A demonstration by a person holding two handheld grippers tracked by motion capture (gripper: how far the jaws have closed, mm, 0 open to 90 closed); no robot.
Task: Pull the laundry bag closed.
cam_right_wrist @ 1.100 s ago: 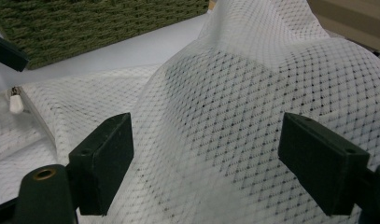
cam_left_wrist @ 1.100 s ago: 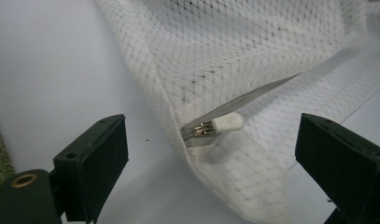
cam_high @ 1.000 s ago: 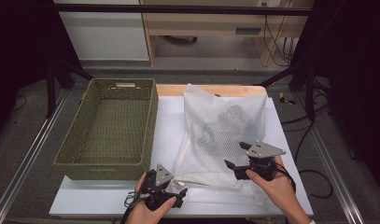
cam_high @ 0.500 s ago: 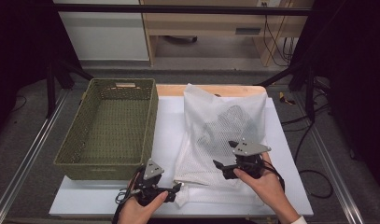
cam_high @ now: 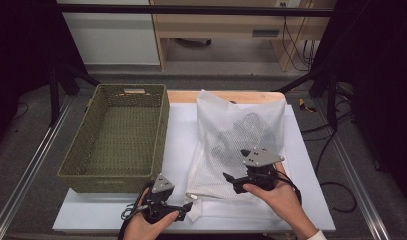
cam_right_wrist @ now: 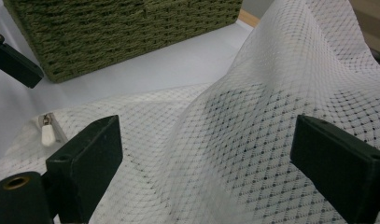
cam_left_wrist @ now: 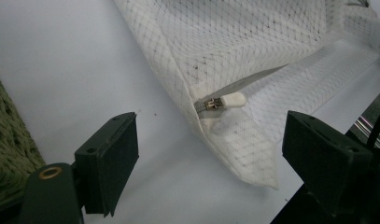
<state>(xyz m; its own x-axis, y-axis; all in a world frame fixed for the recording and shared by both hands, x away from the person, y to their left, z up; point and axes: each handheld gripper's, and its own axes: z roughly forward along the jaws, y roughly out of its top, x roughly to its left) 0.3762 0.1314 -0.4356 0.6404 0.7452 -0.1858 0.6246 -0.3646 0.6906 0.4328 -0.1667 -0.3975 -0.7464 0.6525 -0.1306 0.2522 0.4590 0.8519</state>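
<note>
Left gripper view: white mesh bag (cam_left_wrist: 253, 56), zipper (cam_left_wrist: 220, 102) closed.

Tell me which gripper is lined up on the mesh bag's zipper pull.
The left gripper: the zipper pull lies ahead between its open jaws; the right gripper faces plain mesh.

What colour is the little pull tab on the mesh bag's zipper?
White, on a silver-coloured slider. The pull tab of the mesh bag shows best in the left gripper view.

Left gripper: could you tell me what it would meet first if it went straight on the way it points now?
Most likely the zipper pull at the mesh bag's near corner; depth is uncertain.
</note>
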